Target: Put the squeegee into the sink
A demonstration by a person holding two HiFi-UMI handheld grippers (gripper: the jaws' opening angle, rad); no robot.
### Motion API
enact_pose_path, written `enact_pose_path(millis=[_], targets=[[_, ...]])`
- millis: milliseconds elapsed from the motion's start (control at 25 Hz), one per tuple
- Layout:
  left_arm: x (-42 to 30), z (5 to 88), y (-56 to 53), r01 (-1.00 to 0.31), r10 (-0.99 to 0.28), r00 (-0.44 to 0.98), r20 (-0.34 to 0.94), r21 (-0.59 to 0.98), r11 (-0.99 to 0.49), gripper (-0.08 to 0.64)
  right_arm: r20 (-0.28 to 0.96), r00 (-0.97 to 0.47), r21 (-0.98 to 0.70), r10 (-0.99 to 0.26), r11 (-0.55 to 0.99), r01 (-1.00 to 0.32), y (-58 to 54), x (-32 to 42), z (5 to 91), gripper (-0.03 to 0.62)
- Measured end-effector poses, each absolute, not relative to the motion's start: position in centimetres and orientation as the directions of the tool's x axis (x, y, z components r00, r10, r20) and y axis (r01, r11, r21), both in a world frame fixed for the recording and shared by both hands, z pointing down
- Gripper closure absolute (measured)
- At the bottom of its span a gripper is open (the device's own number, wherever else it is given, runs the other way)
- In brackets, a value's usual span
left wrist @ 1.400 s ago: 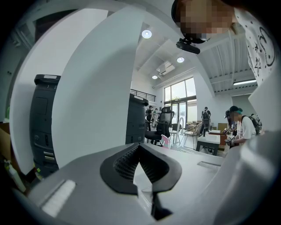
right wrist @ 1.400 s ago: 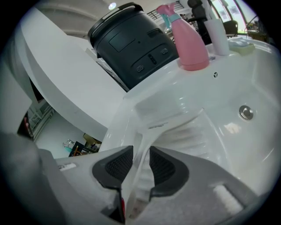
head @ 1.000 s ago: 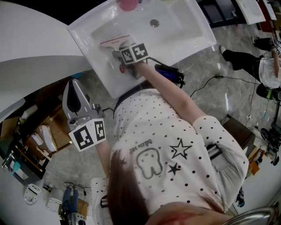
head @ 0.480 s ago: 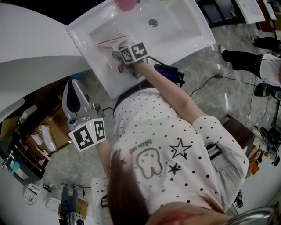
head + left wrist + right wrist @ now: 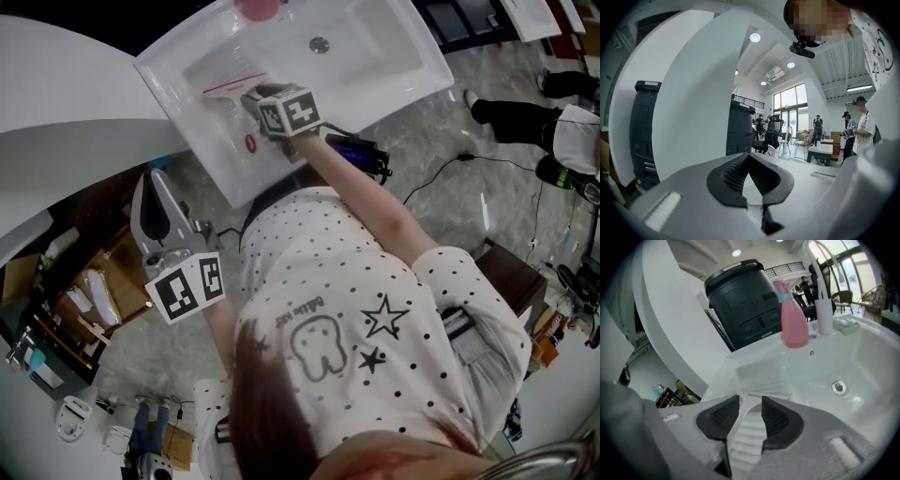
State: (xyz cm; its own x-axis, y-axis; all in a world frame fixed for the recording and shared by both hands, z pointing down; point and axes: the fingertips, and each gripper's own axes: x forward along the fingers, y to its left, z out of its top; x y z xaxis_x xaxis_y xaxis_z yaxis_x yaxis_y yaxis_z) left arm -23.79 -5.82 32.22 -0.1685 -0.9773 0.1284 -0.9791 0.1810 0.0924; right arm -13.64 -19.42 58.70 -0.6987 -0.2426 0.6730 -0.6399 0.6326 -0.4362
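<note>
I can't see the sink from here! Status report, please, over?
Left gripper shut, empty. Right gripper just opened, squeegee handle between jaws, ungripped. It lies in sink. Pink bottle on rim, not blocking.

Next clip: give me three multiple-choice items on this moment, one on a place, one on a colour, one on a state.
1. Where does the squeegee lie? A. in the sink B. on the floor C. on the counter
2. The spray bottle has a body that is: A. blue B. pink C. green
3. The left gripper is: A. wide open B. shut on a bottle C. shut, empty
Answers: 1 A, it lies flat in the basin; 2 B, plainly pink; 3 C, the pads meet with nothing between.
</note>
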Motion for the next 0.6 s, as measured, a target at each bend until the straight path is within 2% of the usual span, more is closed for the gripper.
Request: enact_pose_path(millis=[120, 200, 240, 360, 600], targets=[[-23.4, 32.1, -5.7, -0.980, -0.979, -0.164, 0.124, 0.091, 0.176, 0.575, 0.637, -0.697, -0.372, -0.329, 0.661, -0.652, -21.0, -13.0, 56.6, 0.487], [-23.1, 31.9, -5.5, -0.981, -0.980, -0.161, 0.119, 0.090, 0.172, 0.575, 0.608, -0.694, -0.334, -0.384, 0.670, -0.663, -22.0, -12.5, 55.0, 0.574], [-23.0, 31.9, -5.4, -0.981, -0.980, -0.161, 0.117, 0.090, 0.172, 0.575, 0.589, -0.698, -0.321, -0.407, 0.675, -0.665, -22.4, -12.3, 54.2, 0.595], [-22.8, 31.7, -5.0, -0.980, -0.980, -0.167, 0.112, 0.088, 0.177, 0.575, 0.506, -0.739, -0.318, -0.445, 0.700, -0.639, -23.2, -12.0, 51.3, 0.595], [-22.8, 31.7, -4.3, -0.980, -0.981, -0.168, 0.100, 0.090, 0.177, 0.575, 0.264, -0.819, -0.373, -0.509, 0.730, -0.573, -24.8, -9.8, 41.9, 0.597]])
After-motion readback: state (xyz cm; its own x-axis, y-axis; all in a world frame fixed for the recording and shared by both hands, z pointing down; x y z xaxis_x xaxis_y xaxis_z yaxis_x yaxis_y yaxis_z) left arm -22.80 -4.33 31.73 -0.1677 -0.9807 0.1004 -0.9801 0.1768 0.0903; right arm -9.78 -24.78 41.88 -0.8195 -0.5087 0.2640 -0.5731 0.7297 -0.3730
